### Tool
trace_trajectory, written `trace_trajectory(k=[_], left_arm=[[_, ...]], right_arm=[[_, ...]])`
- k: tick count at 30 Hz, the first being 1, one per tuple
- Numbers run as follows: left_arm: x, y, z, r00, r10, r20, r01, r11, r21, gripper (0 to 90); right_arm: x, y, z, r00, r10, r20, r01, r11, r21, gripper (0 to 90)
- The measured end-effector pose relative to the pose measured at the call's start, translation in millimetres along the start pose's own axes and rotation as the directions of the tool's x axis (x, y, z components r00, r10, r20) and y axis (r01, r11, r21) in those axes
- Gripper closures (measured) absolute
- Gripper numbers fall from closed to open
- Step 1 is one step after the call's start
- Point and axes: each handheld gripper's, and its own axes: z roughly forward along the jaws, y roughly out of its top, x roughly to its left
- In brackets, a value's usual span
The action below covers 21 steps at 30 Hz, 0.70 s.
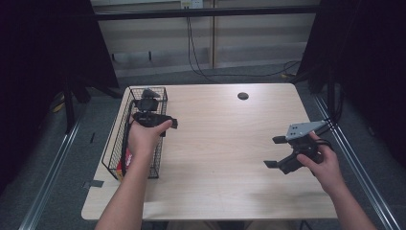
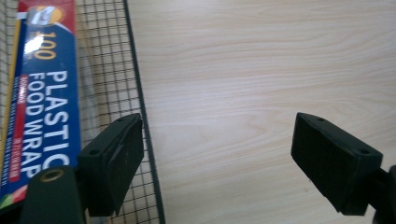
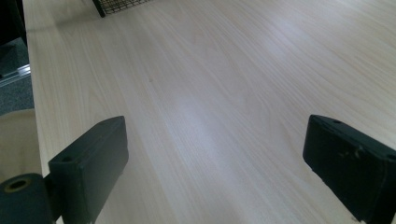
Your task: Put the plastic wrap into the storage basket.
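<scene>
Wood table: wire basket at left edge w/ plastic wrap box inside. Left gripper above basket rim, jaws spread, nothing between. Right gripper near right edge, jaws spread, empty.

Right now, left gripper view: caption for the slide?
Left gripper open and empty above the wooden table, beside a wire basket holding a box of plastic food wrap.

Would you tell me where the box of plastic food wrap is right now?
The plastic food wrap box lies inside the wire basket at the table's left edge, showing at the far left of the left gripper view, just beyond the open left gripper.
</scene>
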Motion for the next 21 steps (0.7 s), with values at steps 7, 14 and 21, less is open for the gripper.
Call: trace_trajectory(k=[7, 14, 21], left_arm=[[-14.1, -1.1, 4.5, 0.9993, 0.023, 0.029, -0.023, 0.9997, -0.010, 16.7], [-27.6, -4.8, 10.1, 0.9963, 0.059, 0.062, -0.058, 0.9982, -0.011, 15.6], [-41.6, -9.6, 18.6, 0.9908, 0.094, 0.097, -0.094, 0.9956, -0.007, 14.8]], right_arm=[[0.2, -0.1, 0.5, 1.0000, -0.003, -0.004, 0.003, 1.000, 0.004, 6.7], [0.8, -0.2, 1.4, 1.0000, -0.005, -0.006, 0.005, 1.000, 0.007, 6.7], [1.4, -0.3, 3.5, 0.9999, -0.010, -0.005, 0.010, 1.000, 0.013, 6.8]])
